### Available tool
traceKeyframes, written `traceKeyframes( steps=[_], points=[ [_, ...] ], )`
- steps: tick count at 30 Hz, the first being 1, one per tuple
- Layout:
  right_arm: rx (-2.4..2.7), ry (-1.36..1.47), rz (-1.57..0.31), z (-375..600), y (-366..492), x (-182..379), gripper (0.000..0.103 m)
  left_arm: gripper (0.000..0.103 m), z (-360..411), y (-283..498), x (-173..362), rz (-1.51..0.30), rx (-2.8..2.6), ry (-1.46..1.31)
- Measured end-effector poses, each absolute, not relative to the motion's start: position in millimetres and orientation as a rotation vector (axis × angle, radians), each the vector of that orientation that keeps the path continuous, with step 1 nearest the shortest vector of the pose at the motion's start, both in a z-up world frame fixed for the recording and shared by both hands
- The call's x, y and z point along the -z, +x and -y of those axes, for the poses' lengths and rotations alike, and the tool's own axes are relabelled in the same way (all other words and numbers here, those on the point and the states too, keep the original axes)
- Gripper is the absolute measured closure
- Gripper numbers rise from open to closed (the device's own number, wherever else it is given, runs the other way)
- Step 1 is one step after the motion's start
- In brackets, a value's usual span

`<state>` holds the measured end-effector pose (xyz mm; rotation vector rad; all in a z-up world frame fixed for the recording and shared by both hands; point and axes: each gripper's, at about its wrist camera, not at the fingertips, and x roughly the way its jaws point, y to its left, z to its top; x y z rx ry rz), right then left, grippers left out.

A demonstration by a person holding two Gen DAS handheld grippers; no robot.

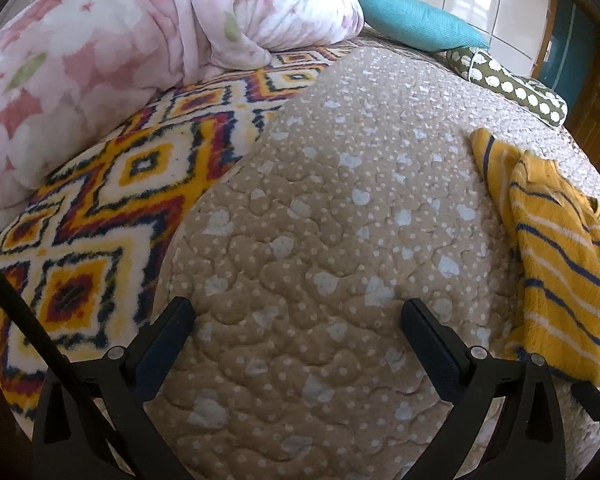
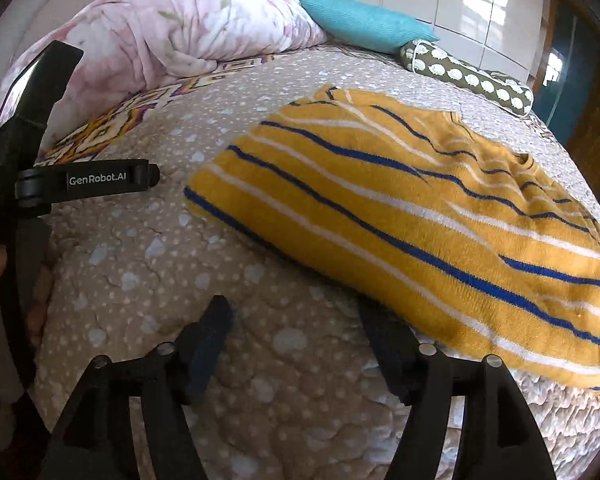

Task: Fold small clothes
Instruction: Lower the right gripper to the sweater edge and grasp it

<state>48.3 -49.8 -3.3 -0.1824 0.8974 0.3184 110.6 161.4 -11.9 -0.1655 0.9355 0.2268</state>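
One striped sweater, two pillows, two open grippers

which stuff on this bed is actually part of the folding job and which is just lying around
Part of the job:
- yellow striped top
- left gripper, open, nothing in it
- right gripper, open, nothing in it
- beige quilt, the surface the top lies on

Just lying about:
- pink floral duvet
- teal cushion
- green dotted bolster
- zigzag blanket
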Motion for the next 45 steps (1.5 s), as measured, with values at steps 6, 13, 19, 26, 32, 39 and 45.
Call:
traceKeyframes(
  steps=[6,13,19,26,32,39,45],
  points=[
    [-0.326,-0.169,-0.915,48,49,4,0.023,0.0,-156,117,14,-0.963,-0.24,-0.111],
    [-0.322,-0.19,-0.906,43,46,6,0.021,0.0,-160,105,3,-0.888,-0.21,-0.152],
    [-0.31,-0.187,-0.867,44,40,8,0.02,0.0,-157,84,-19,-0.725,-0.212,-0.177],
    [-0.317,-0.169,-0.856,47,39,8,0.02,0.0,-157,59,-41,-0.556,-0.193,-0.24],
    [-0.318,-0.167,-0.853,48,39,7,0.02,0.0,-154,67,-39,-0.611,-0.154,-0.229],
    [-0.306,-0.18,-0.847,47,38,7,0.02,0.0,-170,76,-23,-0.707,-0.151,-0.326],
    [-0.216,-0.287,-0.807,35,29,1,0.018,0.0,-178,75,-21,-0.712,-0.156,-0.363]
  ],
)
